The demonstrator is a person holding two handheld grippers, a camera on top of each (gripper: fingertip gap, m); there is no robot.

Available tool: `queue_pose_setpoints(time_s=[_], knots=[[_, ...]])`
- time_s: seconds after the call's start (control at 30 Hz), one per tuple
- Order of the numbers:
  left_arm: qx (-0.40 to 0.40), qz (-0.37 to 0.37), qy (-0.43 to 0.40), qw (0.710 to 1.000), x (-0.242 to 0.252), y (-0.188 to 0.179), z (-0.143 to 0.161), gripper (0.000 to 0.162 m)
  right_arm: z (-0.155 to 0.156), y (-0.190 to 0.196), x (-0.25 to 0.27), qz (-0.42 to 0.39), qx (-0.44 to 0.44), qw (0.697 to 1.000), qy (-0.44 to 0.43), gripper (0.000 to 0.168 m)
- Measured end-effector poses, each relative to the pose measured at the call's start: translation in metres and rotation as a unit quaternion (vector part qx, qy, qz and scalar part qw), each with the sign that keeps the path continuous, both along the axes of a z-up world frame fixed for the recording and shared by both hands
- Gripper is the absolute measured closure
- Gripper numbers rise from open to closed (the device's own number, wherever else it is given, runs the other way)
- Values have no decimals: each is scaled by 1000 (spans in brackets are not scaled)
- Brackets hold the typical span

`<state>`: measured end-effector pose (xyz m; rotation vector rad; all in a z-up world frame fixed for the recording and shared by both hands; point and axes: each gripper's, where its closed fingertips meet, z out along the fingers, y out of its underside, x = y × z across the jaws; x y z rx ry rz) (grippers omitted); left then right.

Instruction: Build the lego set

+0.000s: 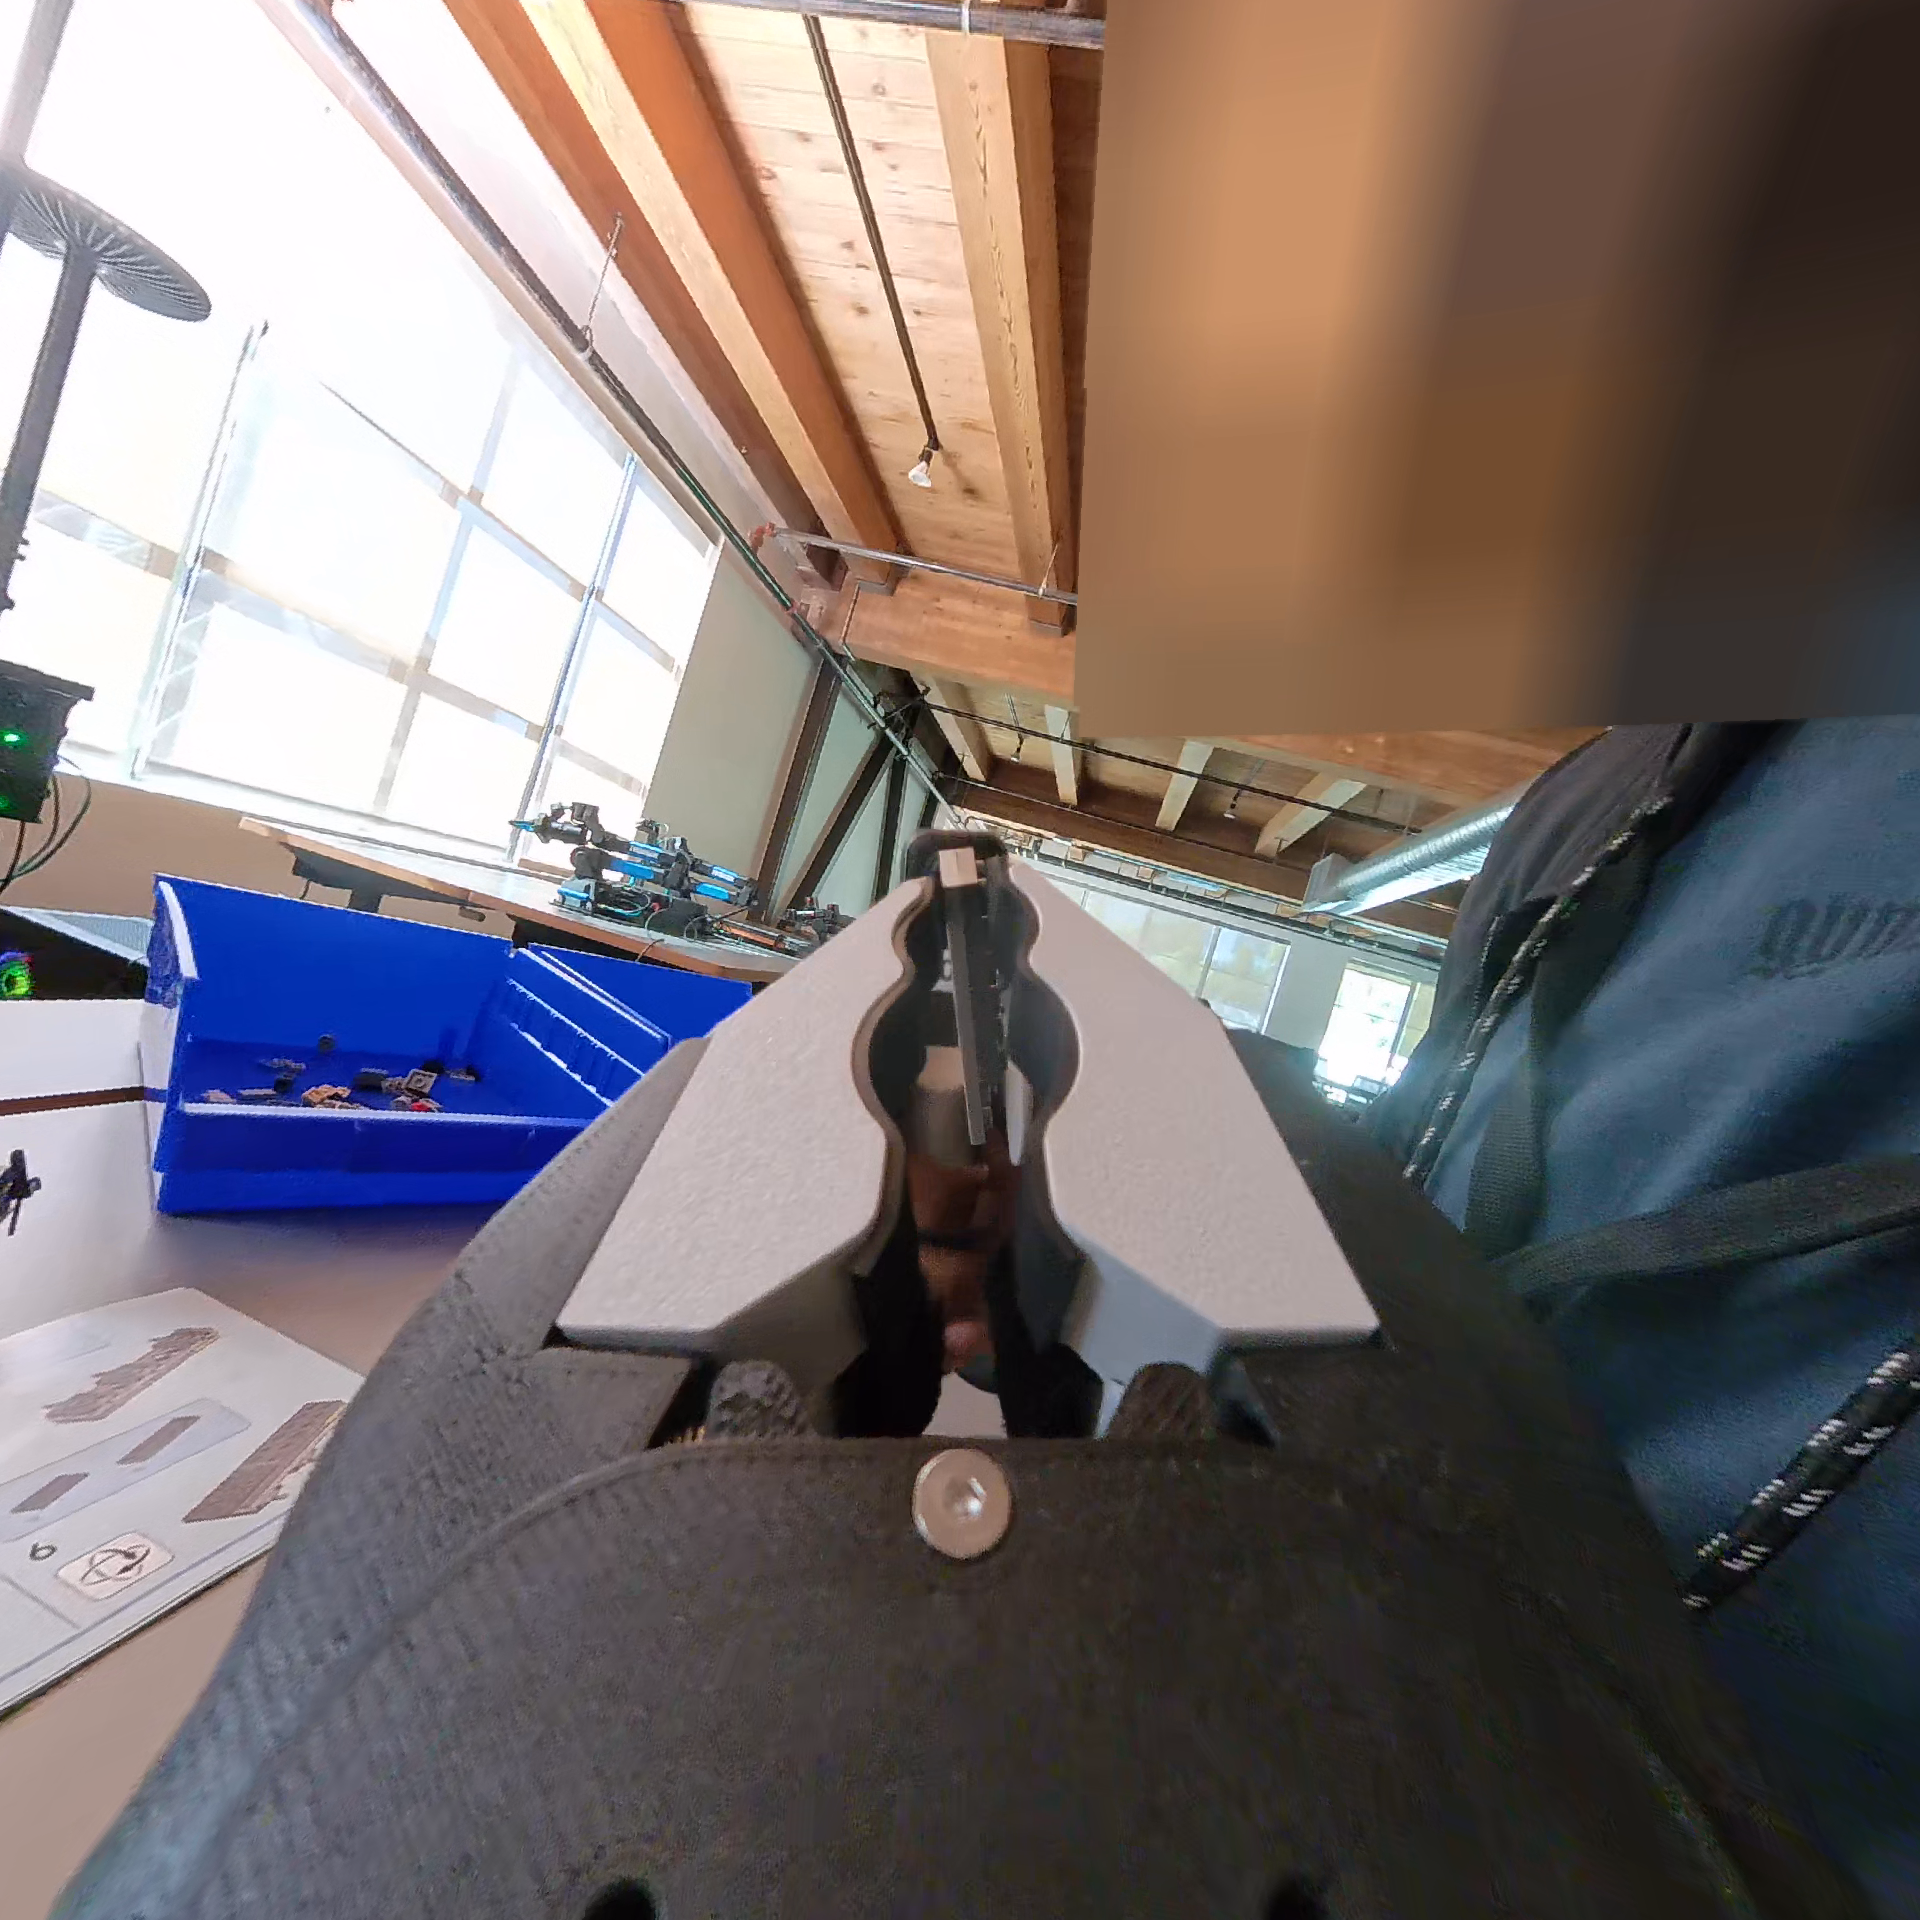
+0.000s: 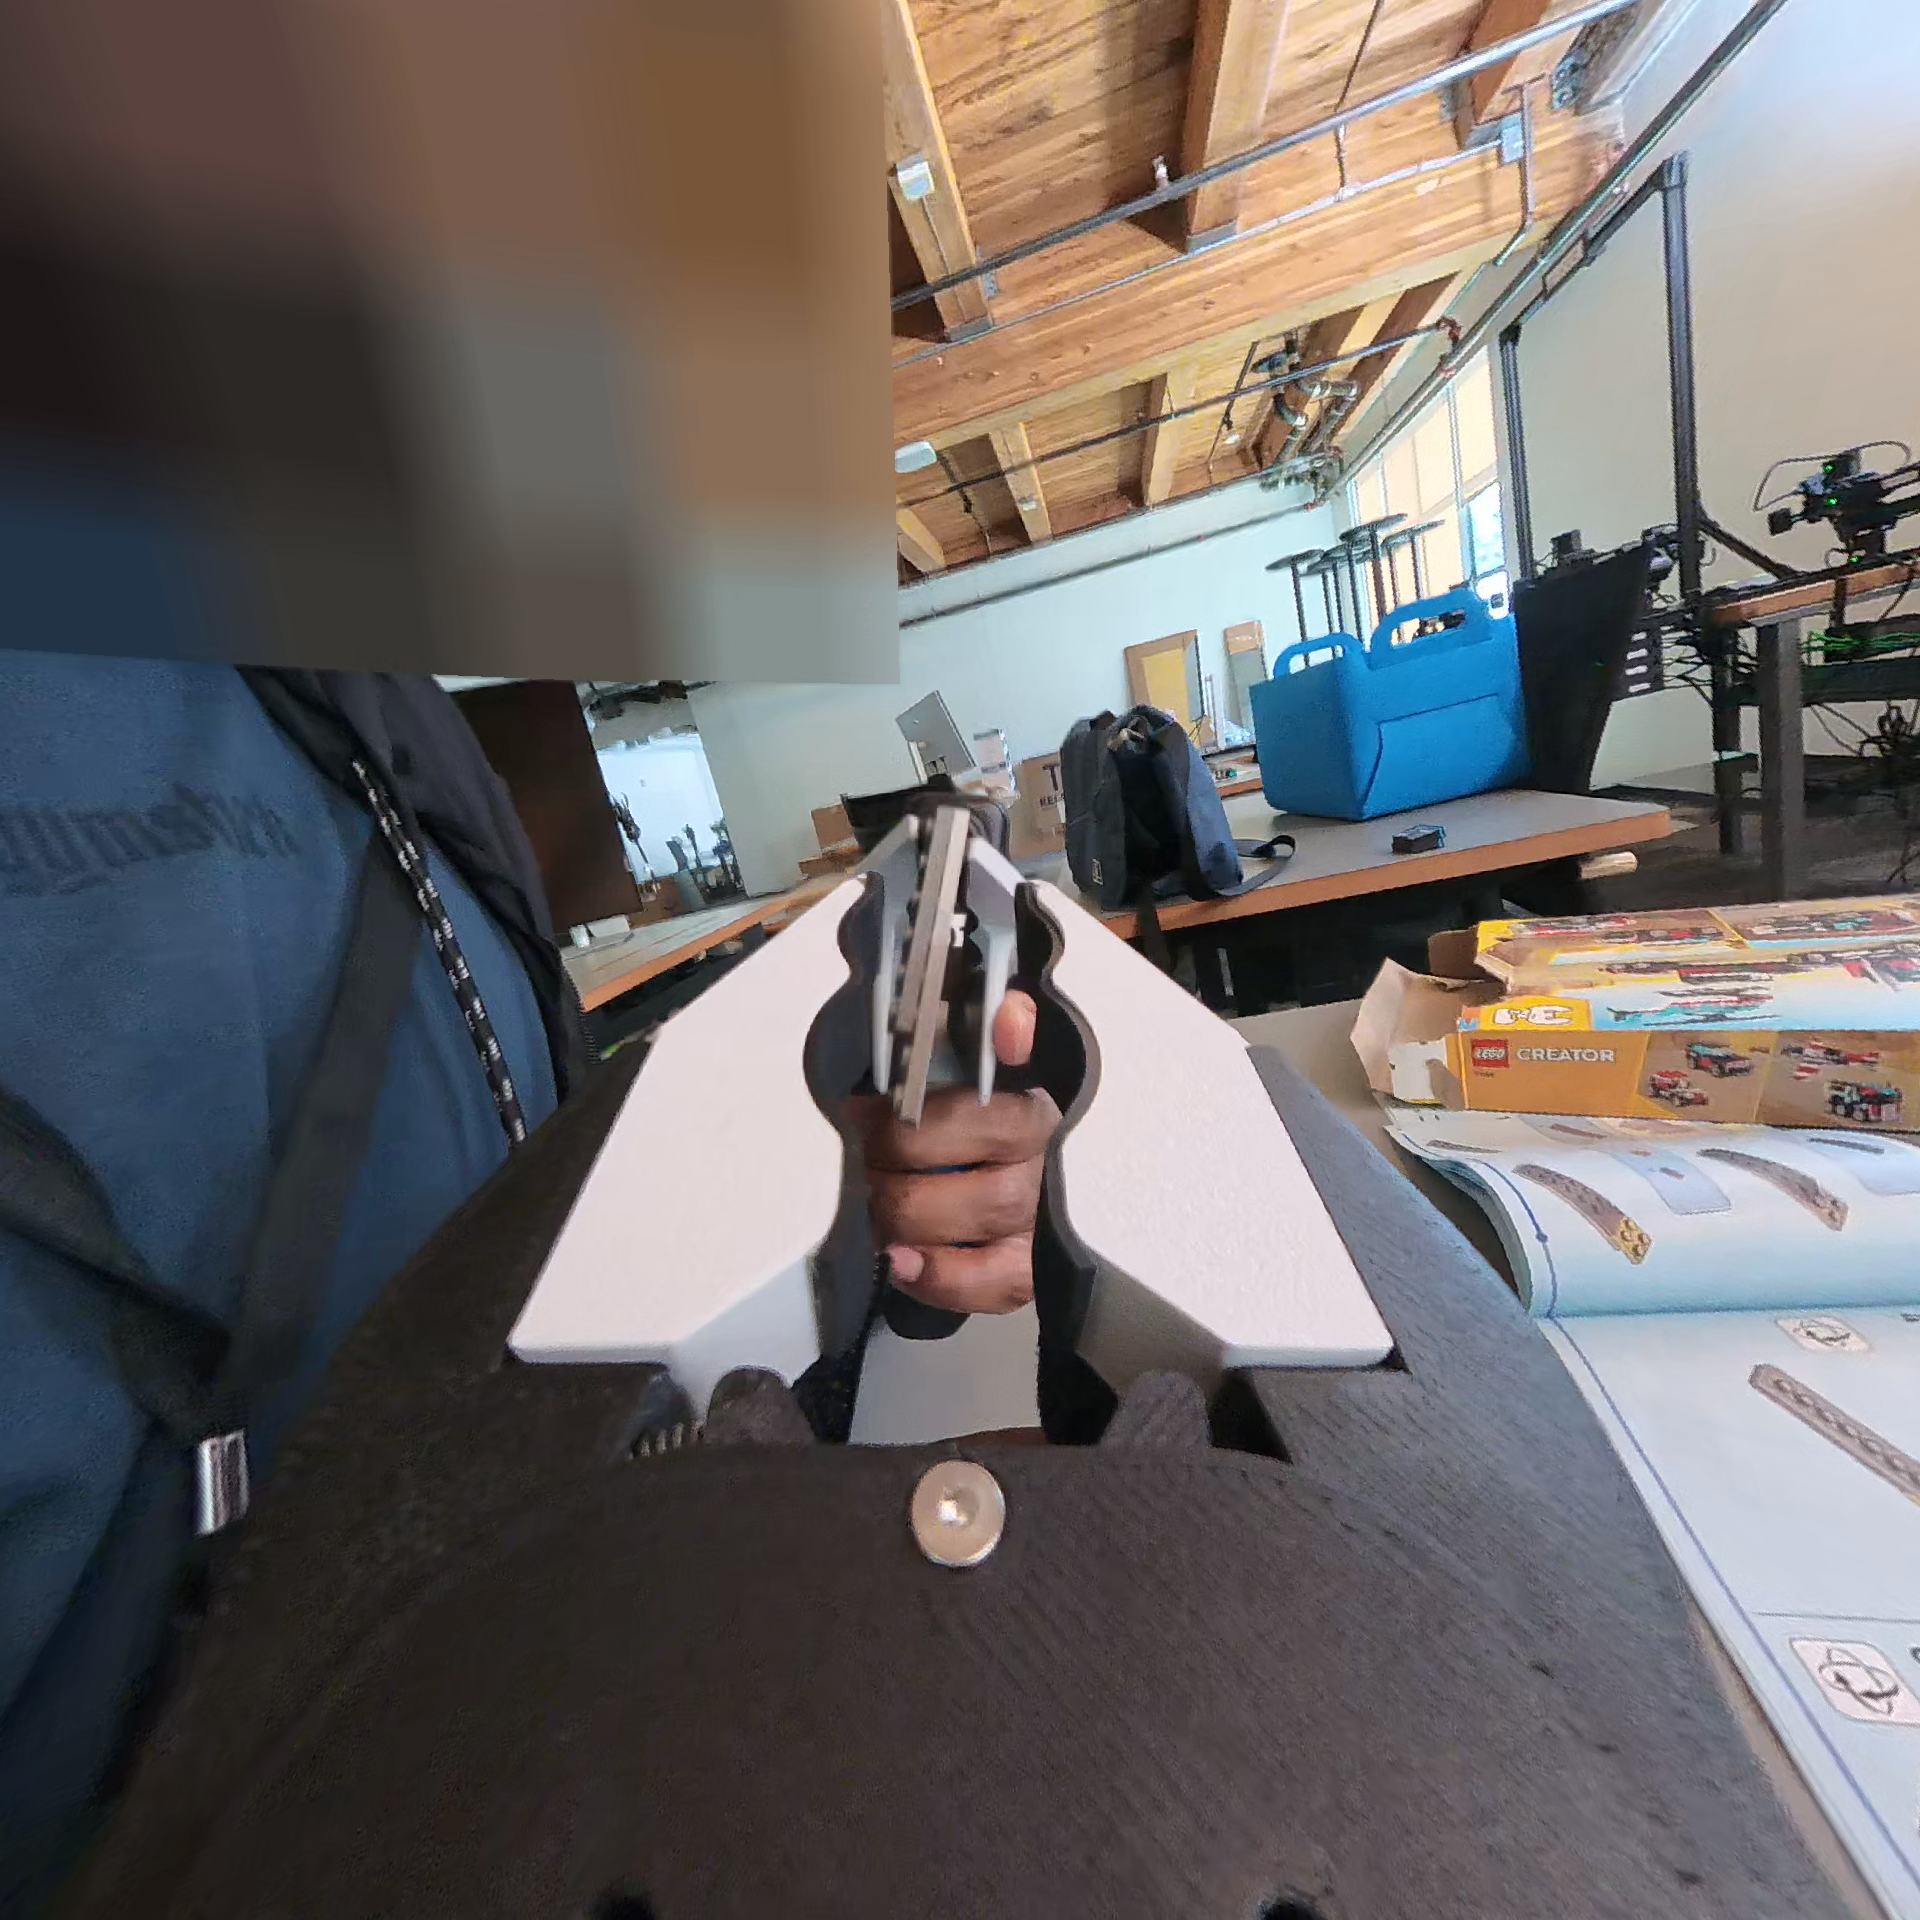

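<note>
My left gripper (image 1: pixel 961 883) is raised off the table and tilted up. It is shut on a thin dark grey lego plate (image 1: pixel 971 1018) that I see edge-on between its white fingers (image 1: pixel 769 1122). My right gripper (image 2: pixel 940 831) faces it and is shut on a grey lego plate (image 2: pixel 928 977), also edge-on. Each view shows the other gripper's white fingers just beyond the plate, and the right wrist view shows the hand (image 2: pixel 956 1216) that holds it. I cannot tell whether both grip one assembly.
A blue bin (image 1: pixel 364 1143) with several loose lego pieces (image 1: pixel 353 1086) stands on the table at the left. The open instruction booklet (image 1: pixel 125 1475) (image 2: pixel 1714 1351) lies flat, with the yellow lego box (image 2: pixel 1683 1029) behind it. A person in a blue hoodie (image 1: pixel 1714 1143) is close behind the grippers. Less than 4 cm separates the two grippers' tips.
</note>
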<state>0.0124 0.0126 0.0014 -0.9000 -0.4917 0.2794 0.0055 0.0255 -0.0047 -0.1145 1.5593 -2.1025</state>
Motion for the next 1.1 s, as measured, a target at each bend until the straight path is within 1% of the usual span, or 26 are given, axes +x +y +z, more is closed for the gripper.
queue_pose_setpoints(time_s=[0.13,0.23,0.4,0.6,0.83,1.0,1.1], knots=[[-20,-7,7,1000,3,6,-1,154,0,-9,5,-9,38,999,35,145],[-35,-7,9,999,3,8,-3,154,3,-11,11,-2,44,998,49,154],[-62,3,13,998,3,10,-6,154,3,-10,12,0,44,997,57,160],[-72,5,15,997,4,11,-7,154,1,-9,13,-7,34,997,66,159],[-78,6,8,997,3,11,-9,154,-2,-9,12,-13,43,996,72,159],[-67,16,-2,998,-2,6,-10,154,-4,-14,6,-22,58,997,46,159],[-32,13,3,999,0,-5,-3,155,-10,-15,7,-17,73,996,39,146]])
